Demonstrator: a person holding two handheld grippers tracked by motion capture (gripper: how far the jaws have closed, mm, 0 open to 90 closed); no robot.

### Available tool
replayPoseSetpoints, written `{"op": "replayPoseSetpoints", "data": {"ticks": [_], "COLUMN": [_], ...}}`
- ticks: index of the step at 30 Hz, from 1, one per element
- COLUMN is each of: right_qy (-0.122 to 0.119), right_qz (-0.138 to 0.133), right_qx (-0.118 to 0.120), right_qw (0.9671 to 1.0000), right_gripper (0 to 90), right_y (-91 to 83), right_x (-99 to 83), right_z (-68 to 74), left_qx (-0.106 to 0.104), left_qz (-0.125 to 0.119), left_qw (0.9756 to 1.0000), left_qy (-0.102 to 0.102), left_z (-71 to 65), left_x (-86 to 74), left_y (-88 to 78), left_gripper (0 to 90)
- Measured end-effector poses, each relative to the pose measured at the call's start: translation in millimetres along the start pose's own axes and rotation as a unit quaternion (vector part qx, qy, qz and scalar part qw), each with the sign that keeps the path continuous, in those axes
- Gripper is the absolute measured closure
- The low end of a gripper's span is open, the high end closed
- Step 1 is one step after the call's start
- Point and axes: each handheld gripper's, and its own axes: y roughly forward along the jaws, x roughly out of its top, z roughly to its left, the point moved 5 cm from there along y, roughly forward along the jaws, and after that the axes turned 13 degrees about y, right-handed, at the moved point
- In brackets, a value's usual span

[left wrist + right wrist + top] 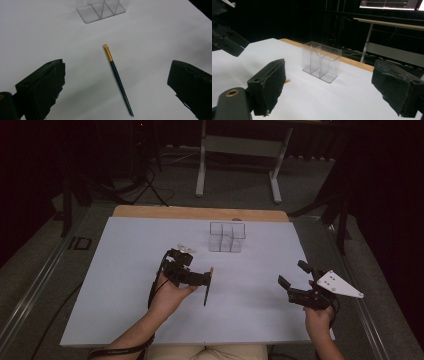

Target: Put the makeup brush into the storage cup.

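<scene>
A thin make-up brush with a dark green handle and a gold ferrule lies flat on the white table. My left gripper hovers over it, open wide, one jaw on each side and neither touching it. From the high view the brush lies just right of the left gripper. A clear plastic organizer with compartments stands upright behind it. My right gripper is open near the table's right edge, holding nothing. It faces the organizer, and the brush's gold tip peeks past its left jaw.
The organizer is at the top of the left gripper view. A wooden strip runs along the table's far edge. A white-legged desk stands on the dark floor beyond. The left gripper hangs at the upper left of the right gripper view.
</scene>
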Motion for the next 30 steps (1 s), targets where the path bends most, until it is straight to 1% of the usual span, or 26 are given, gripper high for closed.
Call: {"op": "replayPoseSetpoints", "data": {"ticks": [2, 4, 7, 9, 10, 12, 13, 14, 16, 17, 19, 21, 23, 25, 26, 27, 30], "right_qy": [0.001, 0.000, 0.000, 0.000, 0.000, 0.000, 0.000, 0.000, 0.001, 0.000, 0.000, 0.000, 0.000, 0.001, 0.001, 0.001, 0.001], "right_qz": [0.001, 0.001, 0.003, 0.002, 0.002, 0.002, 0.002, 0.003, 0.004, 0.005, 0.005, 0.006, 0.006, 0.008, 0.008, 0.008, 0.008], "right_qx": [0.000, 0.000, 0.000, 0.001, 0.000, 0.001, 0.001, 0.001, 0.001, 0.001, 0.001, 0.001, 0.001, 0.002, 0.002, 0.002, 0.002], "right_qw": [1.0000, 1.0000, 1.0000, 1.0000, 1.0000, 1.0000, 1.0000, 1.0000, 1.0000, 1.0000, 1.0000, 1.0000, 1.0000, 1.0000, 1.0000, 1.0000, 1.0000], "right_gripper": [12.1, 12.1, 12.1, 12.1, 12.1, 12.1, 12.1, 12.1, 12.1, 12.1, 12.2, 12.1, 12.1, 12.2, 12.2, 12.1, 12.2], "right_y": [0.1, 0.3, 0.4, 0.2, 0.2, 0.1, 0.1, 0.2, 0.3, 0.8, 1.0, 1.0, 1.1, 1.6, 1.6, 1.5, 1.2], "right_x": [-0.1, -0.4, -0.5, -0.4, -0.3, -0.3, -0.4, -0.5, -0.7, -1.1, -1.2, -1.2, -1.4, -1.9, -1.9, -1.9, -1.7], "right_z": [-0.2, -0.4, -0.5, -0.3, -0.3, -0.4, -0.5, -0.6, -0.7, -0.7, -0.6, -0.5, -0.6, -1.1, -1.1, -1.3, -1.2], "left_qx": [-0.001, -0.010, -0.008, -0.007, -0.011, -0.012, -0.015, -0.017, -0.017, -0.017, -0.010, -0.013, -0.013, -0.014, -0.013, -0.011, -0.009], "left_qz": [0.009, 0.019, 0.036, 0.040, 0.044, 0.048, 0.055, 0.057, 0.062, 0.071, 0.081, 0.086, 0.091, 0.099, 0.102, 0.104, 0.109], "left_qw": [1.0000, 0.9997, 0.9993, 0.9991, 0.9989, 0.9987, 0.9983, 0.9981, 0.9978, 0.9971, 0.9965, 0.9961, 0.9955, 0.9948, 0.9944, 0.9942, 0.9936], "left_qy": [-0.004, -0.012, -0.007, -0.011, -0.012, -0.014, -0.014, -0.018, -0.018, -0.020, -0.016, -0.016, -0.022, -0.019, -0.025, -0.026, -0.027], "left_z": [-1.3, -3.1, -5.9, -6.8, -7.5, -8.3, -8.4, -8.6, -8.8, -8.6, -8.3, -8.6, -9.3, -9.7, -9.7, -9.7, -9.3], "left_x": [1.8, 3.0, 4.7, 6.0, 6.6, 7.9, 8.1, 8.6, 9.1, 9.5, 10.6, 10.8, 11.0, 11.0, 11.0, 11.2, 11.3], "left_y": [4.5, 9.4, 16.2, 19.8, 21.8, 25.2, 27.1, 29.1, 31.3, 34.5, 40.5, 42.4, 46.9, 51.0, 52.7, 54.3, 58.3], "left_gripper": [2.3, 2.3, 2.3, 2.3, 2.3, 2.3, 2.3, 2.4, 4.5, 4.6, 4.8, 5.4, 5.9, 8.3, 8.3, 13.1, 14.6]}}
